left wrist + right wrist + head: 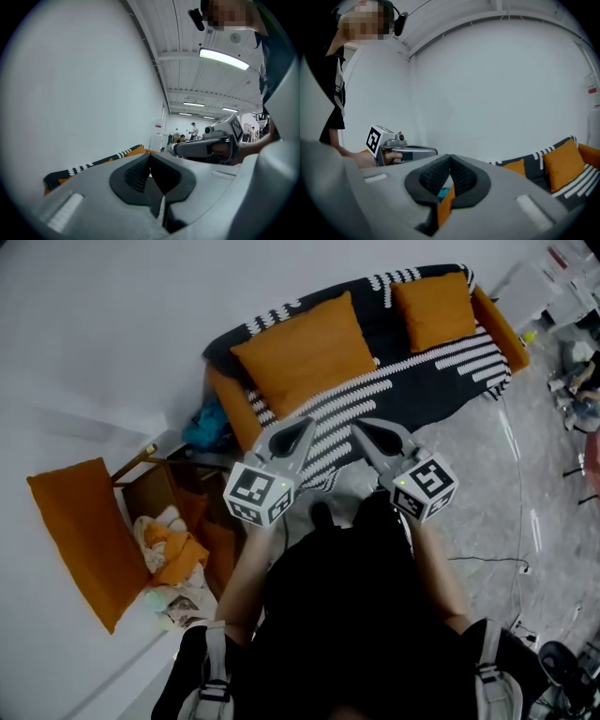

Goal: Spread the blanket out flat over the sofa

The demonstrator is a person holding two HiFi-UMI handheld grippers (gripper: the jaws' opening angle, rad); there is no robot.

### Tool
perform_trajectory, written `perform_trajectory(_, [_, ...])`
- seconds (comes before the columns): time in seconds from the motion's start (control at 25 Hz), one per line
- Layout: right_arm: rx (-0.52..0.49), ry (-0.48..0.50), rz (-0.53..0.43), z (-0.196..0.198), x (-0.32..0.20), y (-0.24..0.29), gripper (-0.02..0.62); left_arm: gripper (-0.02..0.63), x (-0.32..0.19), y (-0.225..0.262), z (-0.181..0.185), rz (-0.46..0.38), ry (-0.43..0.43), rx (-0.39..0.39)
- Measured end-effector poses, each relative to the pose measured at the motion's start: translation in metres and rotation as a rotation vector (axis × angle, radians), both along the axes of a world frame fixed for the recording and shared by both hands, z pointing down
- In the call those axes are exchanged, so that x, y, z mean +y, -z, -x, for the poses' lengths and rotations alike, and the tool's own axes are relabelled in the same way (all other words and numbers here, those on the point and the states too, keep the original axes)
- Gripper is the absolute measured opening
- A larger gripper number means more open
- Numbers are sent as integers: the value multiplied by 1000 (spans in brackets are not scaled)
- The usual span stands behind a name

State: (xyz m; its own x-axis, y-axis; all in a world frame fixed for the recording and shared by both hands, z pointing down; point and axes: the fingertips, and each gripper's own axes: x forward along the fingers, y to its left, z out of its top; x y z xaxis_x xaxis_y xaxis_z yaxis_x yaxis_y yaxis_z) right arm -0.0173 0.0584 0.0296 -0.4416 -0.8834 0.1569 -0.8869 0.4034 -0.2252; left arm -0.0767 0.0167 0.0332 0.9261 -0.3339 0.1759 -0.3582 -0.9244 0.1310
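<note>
Blanket [412, 381] lies across sofa [503, 332], stripes mostly flat, two orange cushions [305, 352] on top. I hold left gripper [300, 430] and right gripper [364, 433] in air short of sofa, both pressed together, empty. My judgement: only smoothing left. Pinch front hem only, pull low and outward, avoid cushions.

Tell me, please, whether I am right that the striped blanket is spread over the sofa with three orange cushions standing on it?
Not quite: only two stand on the striped blanket over the sofa, the larger cushion and the smaller cushion. The third cushion lies off the sofa, as the head view shows.
</note>
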Motion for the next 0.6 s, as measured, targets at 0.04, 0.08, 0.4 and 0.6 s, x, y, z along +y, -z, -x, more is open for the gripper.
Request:
perform_trajectory(0.04, [-8,-2,-3,0,0,3,1,11,1,2,-1,2,-1,5])
perform_trajectory(0.08, [-18,-3,-7,-1,0,6,1,12,2,5,-2,3,-3,9])
perform_trajectory(0.4, [-8,-11,-32,-6,4,21,0,11,11,22,-13,4,-12,35])
perform_trajectory(0.6, [15,-6,-41,-1,17,18,0,11,25,23,-15,6,-21,29])
